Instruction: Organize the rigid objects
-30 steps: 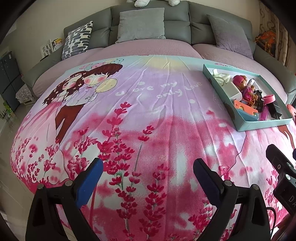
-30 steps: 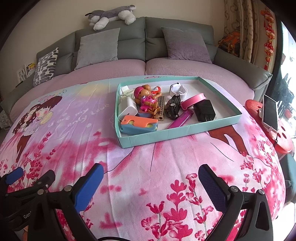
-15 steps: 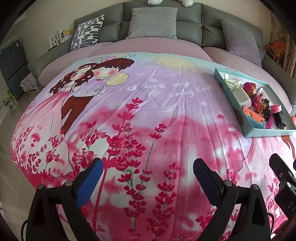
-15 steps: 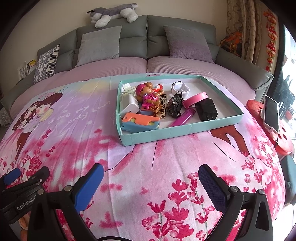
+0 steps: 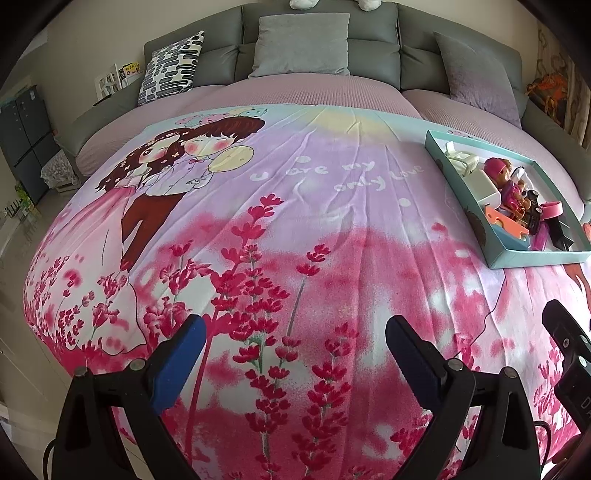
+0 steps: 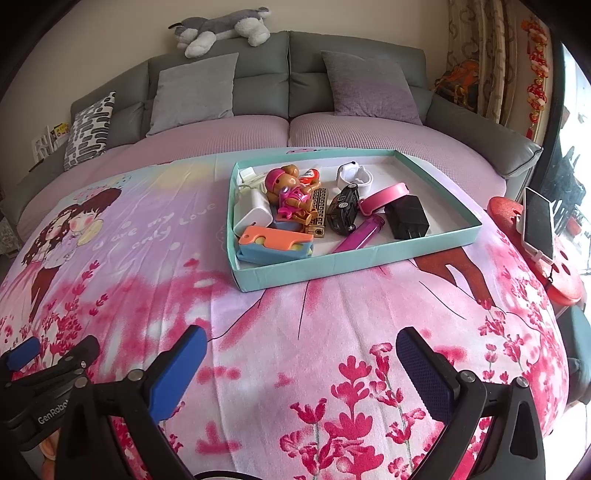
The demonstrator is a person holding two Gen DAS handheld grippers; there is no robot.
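A shallow teal box [image 6: 354, 258] [image 5: 458, 173] lies on the pink flowered bedspread [image 6: 295, 332] [image 5: 295, 236]. Inside it are a toy figure [image 6: 291, 194], a white charger [image 6: 255, 214], an orange-and-blue case [image 6: 275, 245], a black toy car [image 6: 343, 210], a black plug adapter [image 6: 408, 218], a magenta pen [image 6: 360, 238], a pink band [image 6: 384, 194] and a white holder [image 6: 351, 175]. My right gripper [image 6: 301, 354] hangs open over the near bedspread, well short of the box. My left gripper [image 5: 295, 343] is open too, far left of the box, nothing between its fingers.
A grey sofa with cushions [image 6: 195, 92] and a plush dog [image 6: 221, 27] runs along the back. A red stool [image 6: 546, 258] carrying a phone [image 6: 539, 221] stands at the bed's right edge. A dark cabinet [image 5: 26, 140] is far left.
The left wrist view has swung left, so the box sits nearer its right edge. The right gripper has edged slightly forward. Both grippers stay open and empty.
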